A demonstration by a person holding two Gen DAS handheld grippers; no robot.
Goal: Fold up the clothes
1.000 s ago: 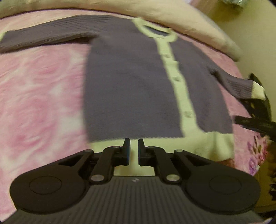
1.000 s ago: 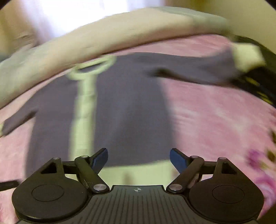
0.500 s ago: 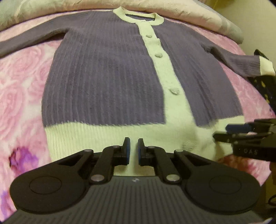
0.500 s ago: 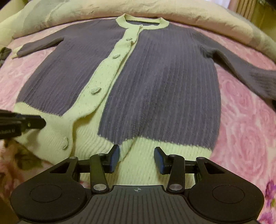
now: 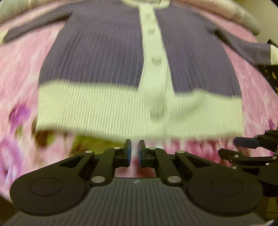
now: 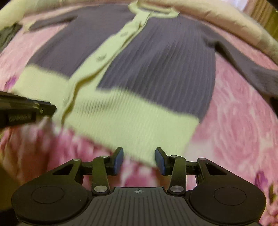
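A purple ribbed cardigan (image 5: 97,52) with a pale yellow-green hem, button band and collar lies flat and buttoned on the bed, sleeves spread. My left gripper (image 5: 134,149) is shut and holds nothing. It hovers just short of the hem, below the button band. In the right wrist view, the left gripper (image 6: 46,108) reaches in beside the hem's left part. My right gripper (image 6: 139,156) is open over the hem's near right corner, and the pads do not press the cloth (image 6: 165,60). At the right edge of the left wrist view, the right gripper (image 5: 232,147) shows side-on.
A pink rose-patterned bedspread (image 6: 239,121) covers the bed under the cardigan. A beige quilt (image 6: 217,15) runs along the far side behind the collar. A dark patterned item (image 5: 271,76) lies past the right sleeve cuff, and a grey cloth (image 6: 7,34) past the left sleeve.
Both grippers came nearer the hem. The left slid right, from the hem's left part to below the button band. The right gripper's jaws narrowed and it rolled.
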